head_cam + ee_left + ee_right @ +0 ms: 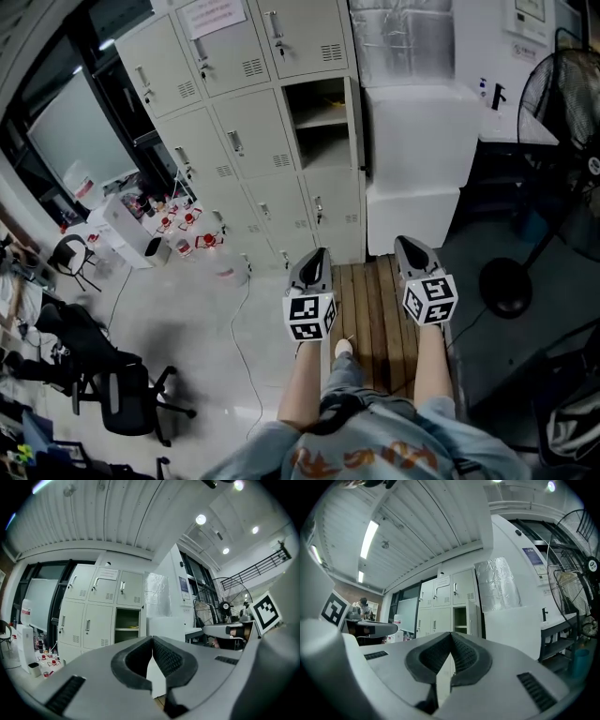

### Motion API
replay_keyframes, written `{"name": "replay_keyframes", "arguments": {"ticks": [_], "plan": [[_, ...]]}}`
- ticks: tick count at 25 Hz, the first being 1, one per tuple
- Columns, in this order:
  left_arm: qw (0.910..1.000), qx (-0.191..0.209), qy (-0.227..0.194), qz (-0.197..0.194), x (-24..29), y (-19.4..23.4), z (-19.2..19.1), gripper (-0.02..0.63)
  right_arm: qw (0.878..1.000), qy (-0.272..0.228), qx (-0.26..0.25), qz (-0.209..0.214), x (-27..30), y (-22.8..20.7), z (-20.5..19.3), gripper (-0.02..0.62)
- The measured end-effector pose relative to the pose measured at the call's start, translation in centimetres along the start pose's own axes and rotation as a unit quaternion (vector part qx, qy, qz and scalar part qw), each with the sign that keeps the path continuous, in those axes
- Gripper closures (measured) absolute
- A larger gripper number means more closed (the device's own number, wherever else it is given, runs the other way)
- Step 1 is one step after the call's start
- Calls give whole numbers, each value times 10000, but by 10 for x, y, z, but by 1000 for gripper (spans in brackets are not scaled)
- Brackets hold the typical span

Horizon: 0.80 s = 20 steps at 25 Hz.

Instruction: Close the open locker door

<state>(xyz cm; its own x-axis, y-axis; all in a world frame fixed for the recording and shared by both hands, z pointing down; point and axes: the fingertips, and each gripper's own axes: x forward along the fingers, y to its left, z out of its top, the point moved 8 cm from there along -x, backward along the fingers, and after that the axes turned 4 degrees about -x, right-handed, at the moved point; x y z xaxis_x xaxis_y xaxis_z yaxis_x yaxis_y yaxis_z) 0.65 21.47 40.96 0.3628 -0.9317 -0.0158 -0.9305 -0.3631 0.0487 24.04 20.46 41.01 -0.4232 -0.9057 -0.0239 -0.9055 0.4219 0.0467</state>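
Note:
A bank of pale grey lockers stands ahead. One compartment, the open locker, shows a shelf inside, and its door is swung out edge-on at the right. Both grippers are held side by side well short of it, over wooden planks. My left gripper is shut with nothing in it, and so is my right gripper. In the left gripper view the open locker sits above the closed jaw tips of the left gripper. In the right gripper view the door stands beside the opening, above the right gripper.
Large white boxes stand right of the lockers, close to the open door. A pedestal fan with a round base is at the right. Wooden planks lie underfoot. Bottles, a floor cable and an office chair are at the left.

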Motion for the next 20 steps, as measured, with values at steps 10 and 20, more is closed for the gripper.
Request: {"name": "replay_keyframes", "arguments": {"ticks": [10, 20], "plan": [[9996, -233, 135, -22, 70, 47, -4, 586, 9996, 66, 202, 188, 83, -13, -9, 597], [9982, -525, 236, -157, 171, 107, -8, 586, 9998, 151, 79, 54, 189, -38, -8, 597]]}}
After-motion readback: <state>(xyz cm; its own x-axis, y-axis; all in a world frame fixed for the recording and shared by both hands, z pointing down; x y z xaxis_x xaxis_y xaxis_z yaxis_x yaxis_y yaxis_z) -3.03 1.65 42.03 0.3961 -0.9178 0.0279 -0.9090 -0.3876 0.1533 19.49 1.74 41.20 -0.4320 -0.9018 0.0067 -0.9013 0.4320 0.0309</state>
